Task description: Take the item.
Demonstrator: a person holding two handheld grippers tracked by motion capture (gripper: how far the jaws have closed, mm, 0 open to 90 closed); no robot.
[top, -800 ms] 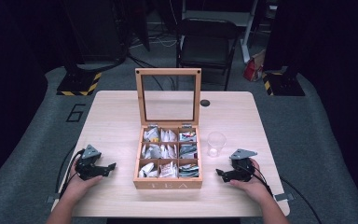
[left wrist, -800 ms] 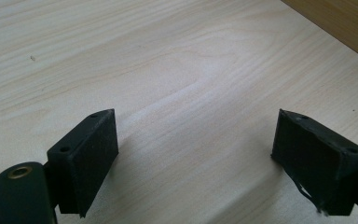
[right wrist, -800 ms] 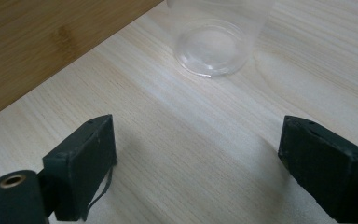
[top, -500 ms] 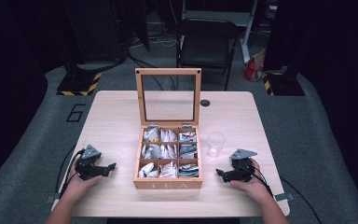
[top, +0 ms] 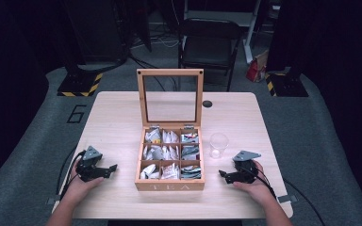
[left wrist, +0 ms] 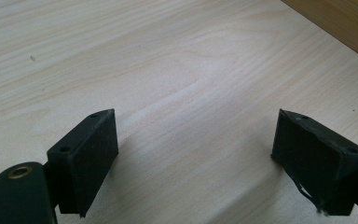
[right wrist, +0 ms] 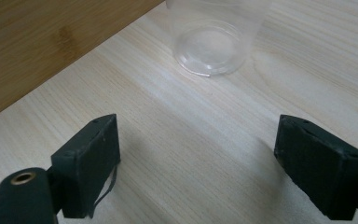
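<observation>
While both hands rest on the tabletop (top: 118, 113), each one holds a claw, so that's two claws total: the left claw (top: 109, 169) sits to the left of the wooden tea box (top: 169, 185) and the right claw (top: 224, 175) sits to the box's right, both pointing inward at it. In the left gripper view the two black jaws are spread wide with nothing but bare wood grain between them, so it's released and empty, and a corner of the box shows at the top right. Same deal in the right gripper view, jaws wide apart, nothing held, with one clear plastic cup (right wrist: 214, 37) standing upright just ahead of them and the box's side wall off to the left. From the high view the cup (top: 218, 144) is just beside the box's right side, not touching it as far as I can tell, and near the right claw. One box, with its glass-paned lid (top: 170, 98) standing upright, six compartments in a three by two grid, all stuffed with tea bag packets (too small to count). One black chair (top: 209, 42) stands behind the tabletop.
</observation>
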